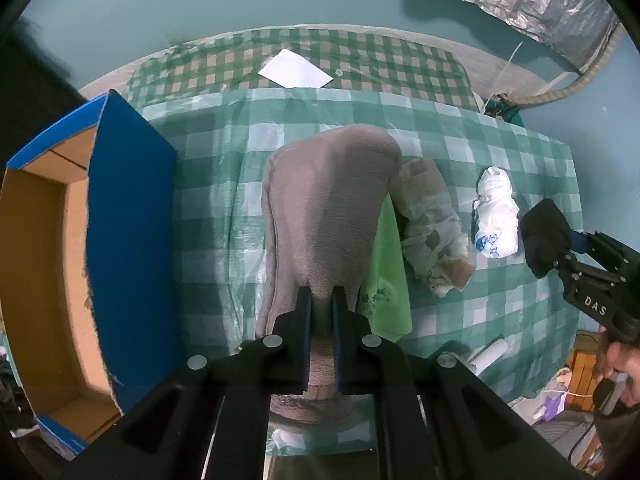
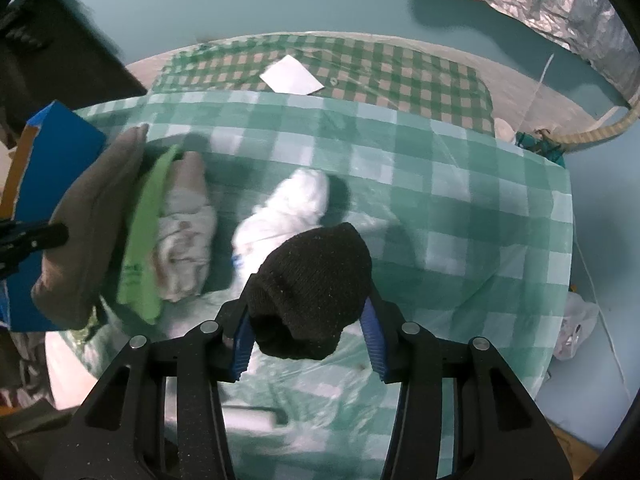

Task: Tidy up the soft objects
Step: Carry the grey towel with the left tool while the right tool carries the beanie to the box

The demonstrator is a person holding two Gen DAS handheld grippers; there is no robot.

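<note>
Grey plush fabric [image 1: 324, 216] hangs pinched between the narrow-set fingers of the left gripper [image 1: 322, 296], which points straight down over the checked tablecloth [image 1: 500, 168]; the fold runs up between the pads and drapes away from the fingertips onto the cloth. Just left of the plush stands a blue cardboard box [image 1: 132, 240], open, brown inside. Right of the plush, touching it, lies a green cloth [image 1: 386, 280], then a pale rolled cloth [image 1: 432, 232], then a white plastic bag [image 1: 496, 212], apart from the roll. Right gripper [image 2: 308, 320] tilts steeply downward, held by a hand [image 1: 620, 356] visible at the edge of the left wrist view; its fingers are clamped on a black knit piece [image 2: 312, 288], the blue pads pressing its two sides, and the bundle bulges forward past the fingertips, above the cloth. White bag sits just beyond the knit piece. White paper sheet [image 1: 296, 70] lies far beyond the plush, on a second, darker check cloth [image 1: 380, 60].
</note>
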